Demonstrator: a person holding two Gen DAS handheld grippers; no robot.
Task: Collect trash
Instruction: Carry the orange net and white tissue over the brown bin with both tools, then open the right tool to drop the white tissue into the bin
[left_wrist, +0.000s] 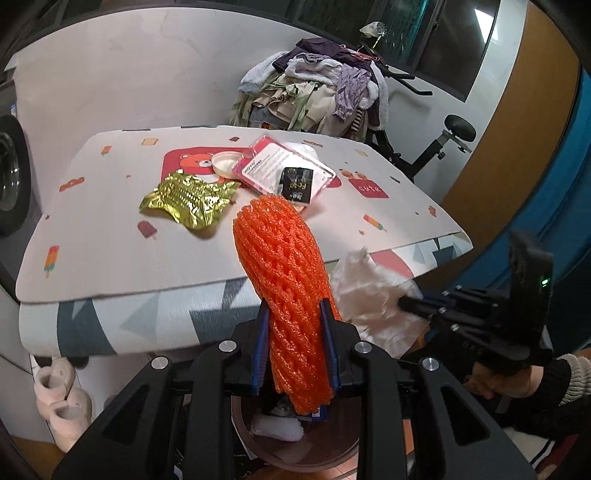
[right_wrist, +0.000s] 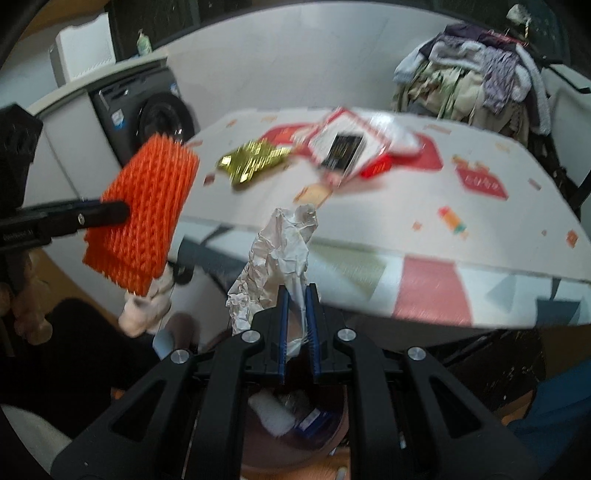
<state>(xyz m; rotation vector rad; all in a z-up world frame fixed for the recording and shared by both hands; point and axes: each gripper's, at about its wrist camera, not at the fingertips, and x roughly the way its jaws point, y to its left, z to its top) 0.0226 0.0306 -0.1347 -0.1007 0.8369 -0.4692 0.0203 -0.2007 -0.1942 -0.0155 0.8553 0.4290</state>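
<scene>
Below your left gripper (left_wrist: 293, 325), pinching orange foam net (left_wrist: 284, 266), and right gripper (right_wrist: 297, 295), clamping crumpled paper (right_wrist: 277, 251), sits what looks like the bin (left_wrist: 295, 443): spread both to drop.

Motion-blurred table litter (right_wrist: 255, 164)

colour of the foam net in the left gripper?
Bright orange. The foam net, clamped in the left gripper, shows best in the left wrist view.
</scene>
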